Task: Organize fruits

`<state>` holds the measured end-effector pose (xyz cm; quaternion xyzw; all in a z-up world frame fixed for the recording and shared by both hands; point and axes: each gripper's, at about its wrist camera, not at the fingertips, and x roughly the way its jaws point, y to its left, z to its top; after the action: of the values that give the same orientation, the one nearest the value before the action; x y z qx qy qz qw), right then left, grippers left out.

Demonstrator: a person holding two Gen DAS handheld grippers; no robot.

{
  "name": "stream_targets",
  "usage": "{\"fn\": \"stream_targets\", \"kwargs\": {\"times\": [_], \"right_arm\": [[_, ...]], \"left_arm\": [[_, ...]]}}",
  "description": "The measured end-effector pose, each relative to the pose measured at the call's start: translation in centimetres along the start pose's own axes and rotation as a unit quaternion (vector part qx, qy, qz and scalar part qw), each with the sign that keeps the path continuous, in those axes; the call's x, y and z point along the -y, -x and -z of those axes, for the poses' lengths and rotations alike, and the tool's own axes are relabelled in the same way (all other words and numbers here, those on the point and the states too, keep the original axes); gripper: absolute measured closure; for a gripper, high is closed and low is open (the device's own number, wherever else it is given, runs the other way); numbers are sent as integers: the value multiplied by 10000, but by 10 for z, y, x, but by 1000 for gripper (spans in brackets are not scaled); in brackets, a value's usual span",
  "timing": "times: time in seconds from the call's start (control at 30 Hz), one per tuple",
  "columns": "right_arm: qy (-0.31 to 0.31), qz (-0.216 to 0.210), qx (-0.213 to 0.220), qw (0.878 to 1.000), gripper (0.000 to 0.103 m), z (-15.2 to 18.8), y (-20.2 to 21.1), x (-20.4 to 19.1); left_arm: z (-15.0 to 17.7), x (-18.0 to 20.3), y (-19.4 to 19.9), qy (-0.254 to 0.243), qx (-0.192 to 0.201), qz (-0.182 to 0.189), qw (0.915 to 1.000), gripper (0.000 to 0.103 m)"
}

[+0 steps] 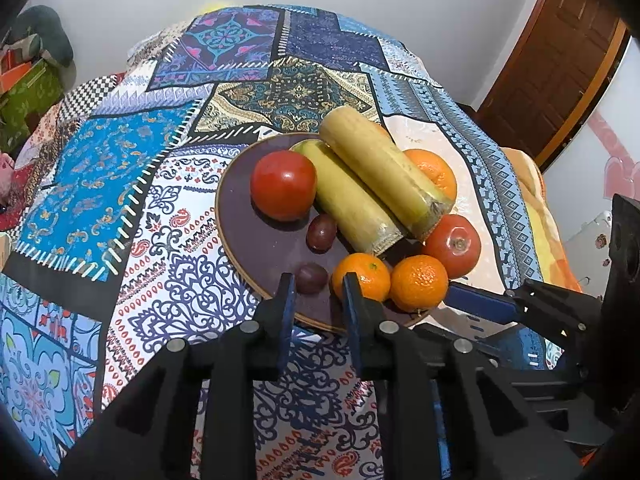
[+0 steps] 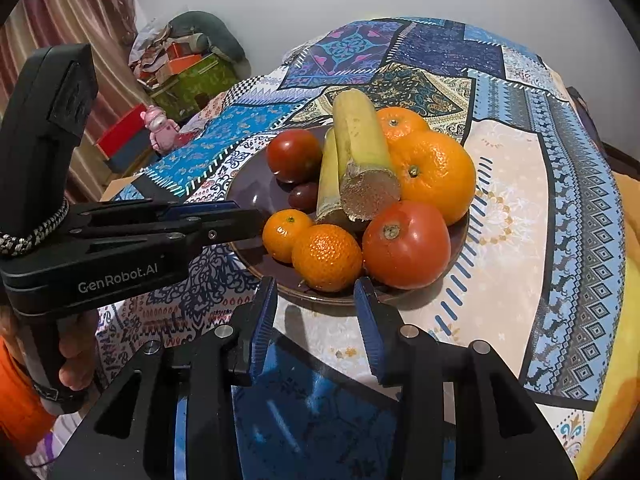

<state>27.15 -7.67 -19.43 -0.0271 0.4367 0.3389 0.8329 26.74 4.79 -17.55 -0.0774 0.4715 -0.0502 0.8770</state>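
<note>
A dark purple plate (image 1: 248,240) (image 2: 256,196) on the patterned cloth holds two yellow-green sugarcane pieces (image 1: 380,172) (image 2: 356,136), two red tomatoes (image 1: 283,184) (image 2: 406,244), several oranges (image 1: 419,282) (image 2: 327,258) and two dark grapes (image 1: 311,278). My left gripper (image 1: 318,284) is open and empty at the plate's near rim, its fingers either side of the nearer grape. My right gripper (image 2: 316,290) is open and empty just before the plate's near rim, facing a small orange. The left gripper also shows in the right wrist view (image 2: 240,216).
The patchwork tablecloth (image 1: 120,184) covers the table. Boxes and clutter (image 2: 184,76) stand at the far left by a curtain. A pink toy figure (image 2: 160,128) sits beyond the table's left edge. A brown door (image 1: 560,60) is at the right.
</note>
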Motion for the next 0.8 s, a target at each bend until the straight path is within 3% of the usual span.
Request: {"fn": "stream_targets", "kwargs": {"times": [0.2, 0.4, 0.6, 0.8], "right_arm": [[114, 107, 115, 9998, 65, 2, 18, -4], [237, 311, 616, 9973, 65, -1, 64, -14], [289, 461, 1440, 9881, 65, -7, 133, -31], [388, 546, 2280, 9714, 65, -4, 201, -58]], "left_arm": [[3, 3, 23, -33, 232, -88, 9997, 74], [6, 11, 82, -124, 923, -341, 9951, 74], [12, 27, 161, -218, 1793, -428, 9826, 74], [29, 45, 243, -369, 2677, -369, 9621, 74]]}}
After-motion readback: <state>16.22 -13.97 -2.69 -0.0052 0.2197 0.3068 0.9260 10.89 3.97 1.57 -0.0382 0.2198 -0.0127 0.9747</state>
